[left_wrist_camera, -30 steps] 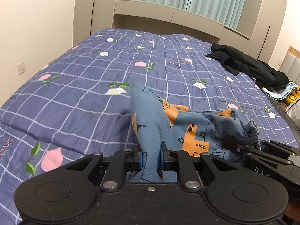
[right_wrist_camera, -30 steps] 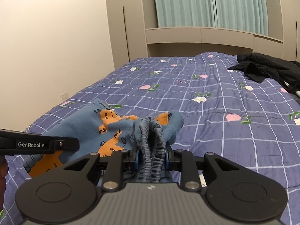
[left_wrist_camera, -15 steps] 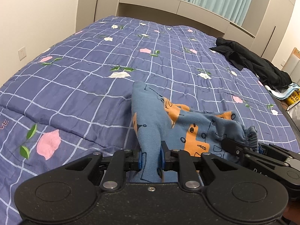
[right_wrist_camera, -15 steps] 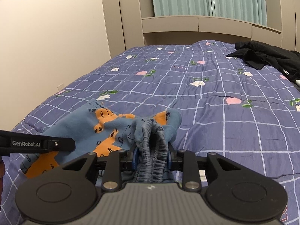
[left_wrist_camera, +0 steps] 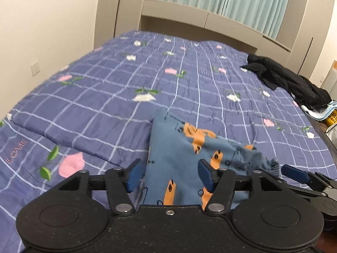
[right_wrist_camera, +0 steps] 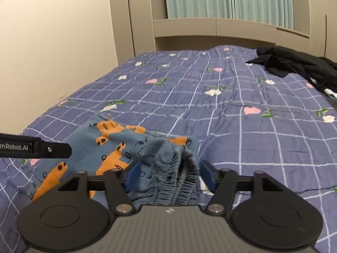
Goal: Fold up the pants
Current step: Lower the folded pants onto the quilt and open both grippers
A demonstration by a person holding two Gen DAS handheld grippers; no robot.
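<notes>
A: What are the tongs doing?
B: Both spread wide, holding nothing. The left gripper (left_wrist_camera: 170,177) straddles the leg end of the small blue cotton pants with orange prints (left_wrist_camera: 179,156); the right gripper (right_wrist_camera: 169,176) straddles the gathered elastic waistband (right_wrist_camera: 181,181).
A: How do the pants lie?
B: Bunched on the purple checked floral quilt (left_wrist_camera: 101,97), long axis crosswise, waistband rightward. A crumpled black garment (right_wrist_camera: 294,65) lies far off.

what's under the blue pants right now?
The blue pants lie on the purple grid quilt, which shows all around them. Both grippers' jaws stand open around the fabric. Whatever sits directly beneath the pants is covered.
</notes>
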